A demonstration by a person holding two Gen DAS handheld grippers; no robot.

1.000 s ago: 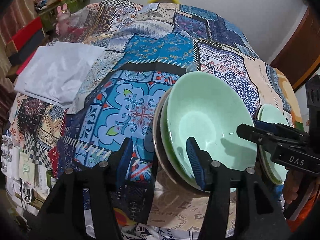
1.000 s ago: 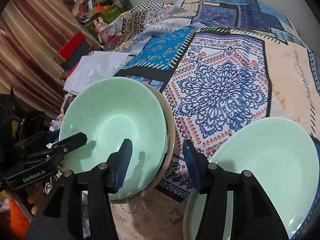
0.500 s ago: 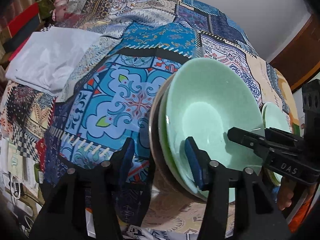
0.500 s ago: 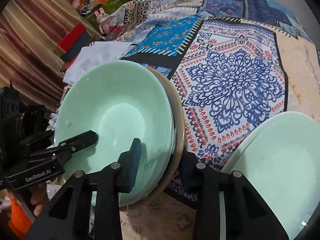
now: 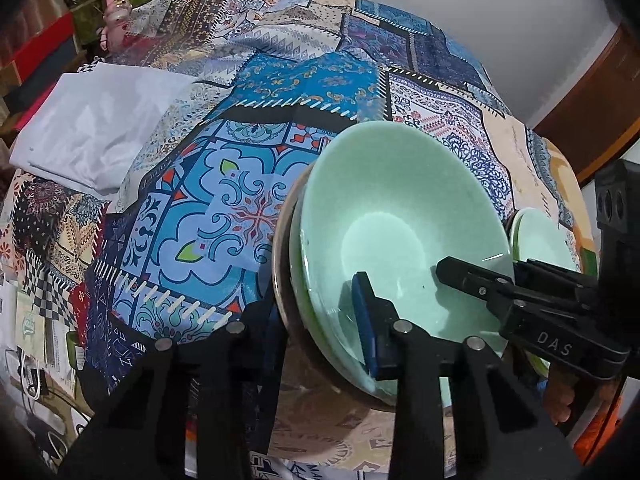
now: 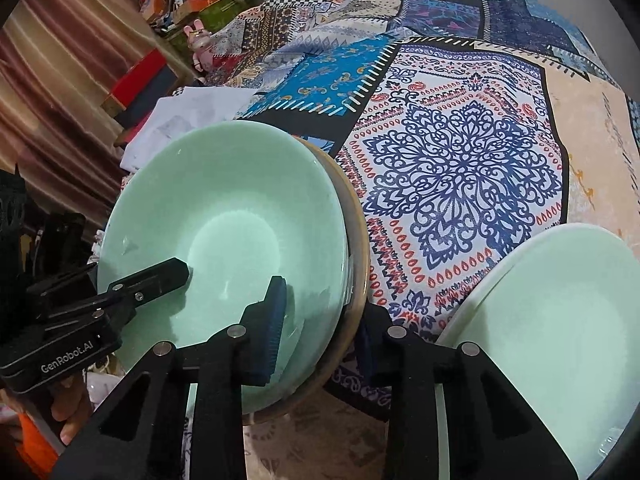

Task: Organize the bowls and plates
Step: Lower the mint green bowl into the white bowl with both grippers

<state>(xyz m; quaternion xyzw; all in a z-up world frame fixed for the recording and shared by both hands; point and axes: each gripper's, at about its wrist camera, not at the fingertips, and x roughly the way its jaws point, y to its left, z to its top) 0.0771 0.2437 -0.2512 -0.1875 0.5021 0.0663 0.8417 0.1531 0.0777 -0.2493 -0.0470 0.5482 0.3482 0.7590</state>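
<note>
A patchwork cloth covers the table. Behind it stands a pale wall; brown striped curtains hang left of it.

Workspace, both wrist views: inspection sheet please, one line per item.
Surface: patchwork-print tablecloth, rumpled at the far end.
Job's things: pale green glazed bowl nested on a green dish inside a brown-rimmed plate; second pale green bowl apart to its right.
Clutter: folded white cloth at the cloth's left edge; pink rabbit figurine at the far end.
Grippers: left gripper and right gripper each straddle the stack's rim from opposite sides, jaws just closing; pad contact cannot be confirmed.
Cables: white cable off the table's left edge.
Surroundings: striped curtain, red boxes, white wall.
</note>
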